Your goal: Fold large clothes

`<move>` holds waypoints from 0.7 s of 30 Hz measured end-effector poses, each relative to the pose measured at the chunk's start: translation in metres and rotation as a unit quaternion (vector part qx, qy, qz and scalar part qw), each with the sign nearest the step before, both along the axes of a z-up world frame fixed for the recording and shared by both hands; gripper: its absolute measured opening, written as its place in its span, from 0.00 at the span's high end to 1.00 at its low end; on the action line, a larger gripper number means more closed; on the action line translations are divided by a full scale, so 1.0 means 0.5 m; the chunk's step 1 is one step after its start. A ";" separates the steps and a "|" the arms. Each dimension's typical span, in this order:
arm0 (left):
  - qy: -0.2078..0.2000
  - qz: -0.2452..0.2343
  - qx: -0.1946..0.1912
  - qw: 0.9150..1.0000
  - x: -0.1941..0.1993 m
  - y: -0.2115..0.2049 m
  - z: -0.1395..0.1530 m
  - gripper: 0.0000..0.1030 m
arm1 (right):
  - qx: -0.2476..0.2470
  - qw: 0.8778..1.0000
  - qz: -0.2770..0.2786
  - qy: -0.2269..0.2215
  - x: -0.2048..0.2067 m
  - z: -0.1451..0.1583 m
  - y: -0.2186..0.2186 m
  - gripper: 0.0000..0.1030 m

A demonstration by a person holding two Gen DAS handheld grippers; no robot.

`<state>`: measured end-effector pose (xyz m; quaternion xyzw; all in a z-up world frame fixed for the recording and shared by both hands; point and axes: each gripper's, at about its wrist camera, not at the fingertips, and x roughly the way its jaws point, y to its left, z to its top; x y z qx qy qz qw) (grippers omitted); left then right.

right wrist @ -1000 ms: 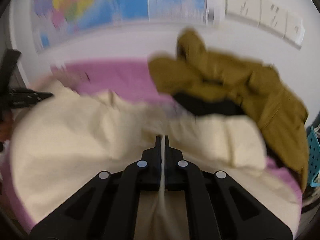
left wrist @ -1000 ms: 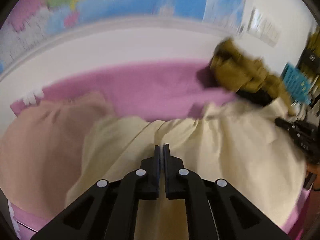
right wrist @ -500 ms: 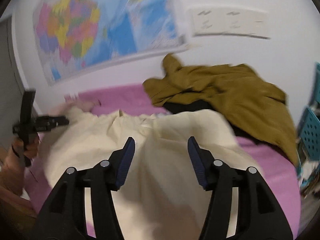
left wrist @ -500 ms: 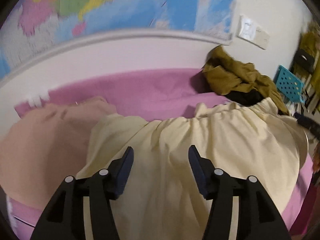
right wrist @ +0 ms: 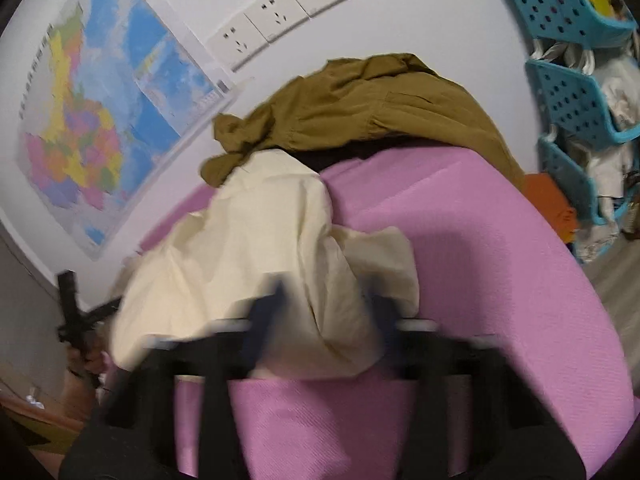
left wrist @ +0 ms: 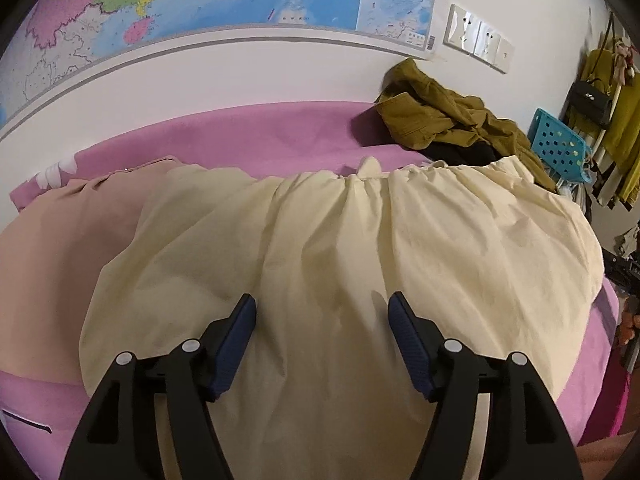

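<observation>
A large cream garment (left wrist: 360,232) lies spread on the pink bed cover (left wrist: 248,136), its gathered edge toward the wall. My left gripper (left wrist: 322,312) hovers over its near part, jaws still opening, with only flat cloth under the gap and nothing pinched. In the right wrist view the same cream garment (right wrist: 248,248) ends in a loose corner. My right gripper (right wrist: 326,300) is blurred there; its jaws are closing with that corner between the fingers, which still stand apart. The hand holding the left gripper (right wrist: 76,320) shows at the far left.
A crumpled olive garment (left wrist: 440,116) over something black sits at the back right against the wall. A peach garment (left wrist: 60,240) lies left of the cream one. Blue perforated baskets (right wrist: 572,92) stand past the bed's right side. A map and sockets hang on the wall.
Both grippers went from shut on the cream cloth to open, letting it drop flat. The right one swung to the right and rolled, now at the cloth's right corner.
</observation>
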<state>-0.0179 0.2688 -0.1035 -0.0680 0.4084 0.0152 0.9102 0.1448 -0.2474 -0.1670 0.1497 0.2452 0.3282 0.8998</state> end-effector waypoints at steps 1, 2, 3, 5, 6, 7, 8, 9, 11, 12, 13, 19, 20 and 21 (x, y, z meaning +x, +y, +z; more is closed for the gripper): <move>0.002 0.002 0.003 1.000 0.004 -0.001 -0.002 0.36 | 0.000 1.000 -0.005 -0.002 0.002 0.008 -0.003 0.98; 0.003 0.003 0.008 1.000 0.005 -0.002 -0.005 0.36 | -0.003 1.000 -0.018 -0.014 -0.002 0.020 -0.011 0.98; 0.003 0.003 0.012 1.000 0.006 -0.002 -0.006 0.36 | 0.000 0.999 -0.032 -0.027 -0.005 0.040 -0.022 0.98; 0.004 0.005 0.017 1.000 0.011 -0.003 -0.010 0.36 | 0.008 0.998 -0.042 -0.043 -0.009 0.069 -0.033 0.99; 0.005 0.007 0.019 1.000 0.012 -0.003 -0.012 0.35 | -0.007 0.997 -0.055 -0.051 -0.010 0.081 -0.031 0.99; 0.004 0.007 0.020 1.000 0.012 -0.004 -0.012 0.34 | -0.025 0.995 -0.075 -0.057 -0.009 0.086 -0.029 1.00; 0.003 0.007 0.021 1.000 0.012 -0.006 -0.013 0.33 | -0.044 0.993 -0.089 -0.057 -0.004 0.086 -0.026 1.00; 0.002 0.006 0.025 1.000 0.013 -0.009 -0.016 0.32 | -0.057 0.993 -0.099 -0.044 0.007 0.079 -0.024 1.00; 0.002 0.008 0.034 0.999 0.015 -0.012 -0.019 0.31 | -0.062 0.993 -0.103 -0.022 0.022 0.066 -0.019 0.99; 0.001 0.009 0.038 0.999 0.015 -0.015 -0.019 0.31 | -0.064 0.993 -0.091 -0.033 0.013 0.067 -0.006 0.99; 0.002 0.011 0.038 0.999 0.017 -0.015 -0.018 0.31 | -0.067 0.993 -0.085 -0.043 0.002 0.071 0.006 0.95; -0.015 0.017 0.033 0.999 0.004 -0.021 0.007 0.31 | -0.091 0.988 -0.001 -0.126 -0.072 0.125 0.131 0.62; -0.019 0.016 0.030 0.999 0.000 -0.023 0.012 0.31 | -0.106 0.985 0.012 -0.135 -0.075 0.125 0.160 0.59; -0.023 0.012 0.025 0.999 -0.006 -0.025 0.017 0.31 | -0.125 0.982 0.020 -0.137 -0.071 0.121 0.189 0.59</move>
